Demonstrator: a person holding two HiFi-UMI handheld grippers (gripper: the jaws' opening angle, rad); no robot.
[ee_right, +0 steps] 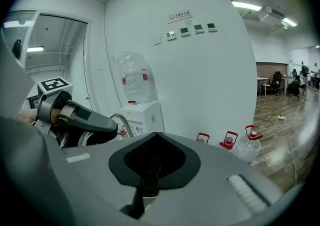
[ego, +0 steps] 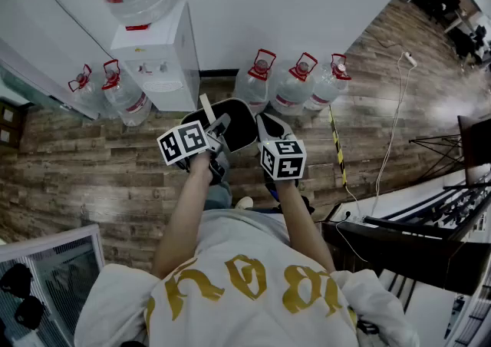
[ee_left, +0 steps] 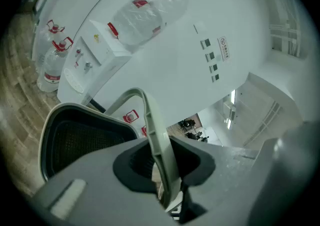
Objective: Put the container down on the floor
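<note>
A dark mesh-walled container [ego: 239, 129] with a pale rim hangs above the wooden floor [ego: 92, 176], between my two grippers. My left gripper [ego: 219, 124] is shut on its pale arched handle [ee_left: 150, 115]; in the left gripper view the left gripper [ee_left: 162, 170] pinches the handle, and the container [ee_left: 82, 142] lies below and to the left. My right gripper [ego: 265, 126] touches the container's right edge. In the right gripper view the right gripper [ee_right: 148, 176] has its jaws together on a pale sliver, apparently the rim. The container's body is hidden there.
A white water dispenser [ego: 157, 61] stands against the wall just ahead. Water bottles stand on either side of it [ego: 295, 83] [ego: 107, 92]. A white cable [ego: 391, 130] and striped tape [ego: 335, 142] cross the floor at right, beside a desk [ego: 414, 207].
</note>
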